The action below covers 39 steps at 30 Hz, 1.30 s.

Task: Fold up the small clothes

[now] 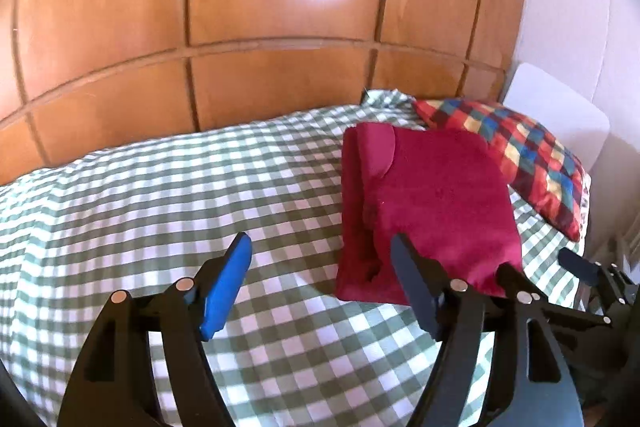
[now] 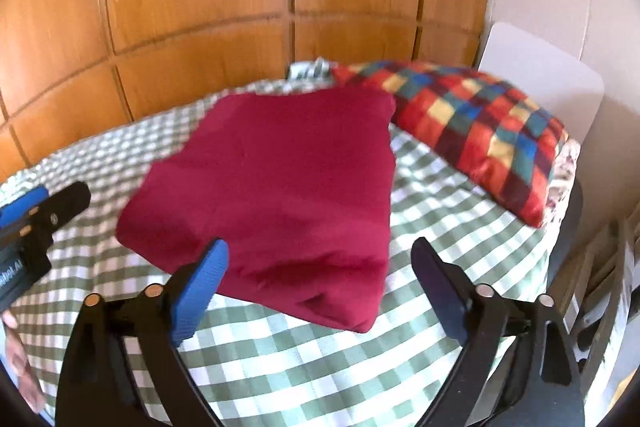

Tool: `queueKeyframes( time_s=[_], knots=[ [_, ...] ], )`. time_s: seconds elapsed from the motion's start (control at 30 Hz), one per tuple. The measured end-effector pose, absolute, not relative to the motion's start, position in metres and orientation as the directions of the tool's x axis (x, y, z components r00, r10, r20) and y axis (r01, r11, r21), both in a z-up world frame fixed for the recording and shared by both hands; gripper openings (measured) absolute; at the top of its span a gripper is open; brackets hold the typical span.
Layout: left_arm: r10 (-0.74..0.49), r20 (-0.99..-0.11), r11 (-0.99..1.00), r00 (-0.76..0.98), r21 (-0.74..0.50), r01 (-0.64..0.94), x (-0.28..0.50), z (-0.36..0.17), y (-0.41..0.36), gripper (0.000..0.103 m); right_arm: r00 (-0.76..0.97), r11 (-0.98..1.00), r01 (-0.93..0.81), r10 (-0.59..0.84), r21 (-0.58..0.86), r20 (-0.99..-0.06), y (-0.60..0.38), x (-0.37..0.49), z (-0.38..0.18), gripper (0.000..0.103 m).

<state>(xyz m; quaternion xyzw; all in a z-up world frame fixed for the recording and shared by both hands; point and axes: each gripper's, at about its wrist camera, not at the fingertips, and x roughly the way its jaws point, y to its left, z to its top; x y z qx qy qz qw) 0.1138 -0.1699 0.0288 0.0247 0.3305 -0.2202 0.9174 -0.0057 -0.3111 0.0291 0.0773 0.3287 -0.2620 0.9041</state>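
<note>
A dark red garment (image 1: 432,207) lies folded into a thick rectangle on the bed, its layered edges on the left in the left wrist view. My left gripper (image 1: 320,241) hangs open just before the garment's near left corner, with nothing pressed between its blue pads. In the right wrist view the same garment (image 2: 280,195) fills the middle. My right gripper (image 2: 320,245) stands wide open over its near edge, pads clear of the cloth. Each gripper shows at the edge of the other's view: the right one's finger (image 1: 576,261), the left one's finger (image 2: 40,199).
The bed wears a green and white checked cover (image 1: 160,207). A multicoloured checked pillow (image 2: 480,131) lies at the far right, touching the garment's far corner, with a white board (image 2: 540,67) behind it. Wooden wardrobe doors (image 2: 200,7) stand behind the bed. A person's hand (image 2: 16,367) shows at lower left.
</note>
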Motion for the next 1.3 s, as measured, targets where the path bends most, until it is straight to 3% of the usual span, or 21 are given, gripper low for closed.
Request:
queueKeyframes(
  time_s=[0.17,0.57,1.3],
  knots=[
    [-0.356,-0.588,0.919,0.727,-0.077,0.387,0.086,0.044,-0.169,0.085,0.661,0.812,0.583,-0.457,0.025,-0.595,-0.315,-0.025,0.041,0.099],
    [-0.310,-0.549,0.928,0.776,0.003,0.373,0.058,0.057,-0.186,0.098,0.631,0.760,0.647,-0.493,0.056,-0.599,-0.314,-0.048,0.041,0.099],
    [-0.314,-0.574,0.921,0.757,0.012,0.390,0.045,0.052,-0.190,0.100,0.619,0.746,0.664,-0.511,0.050,-0.596,-0.316,-0.060,0.038,0.099]
  ],
)
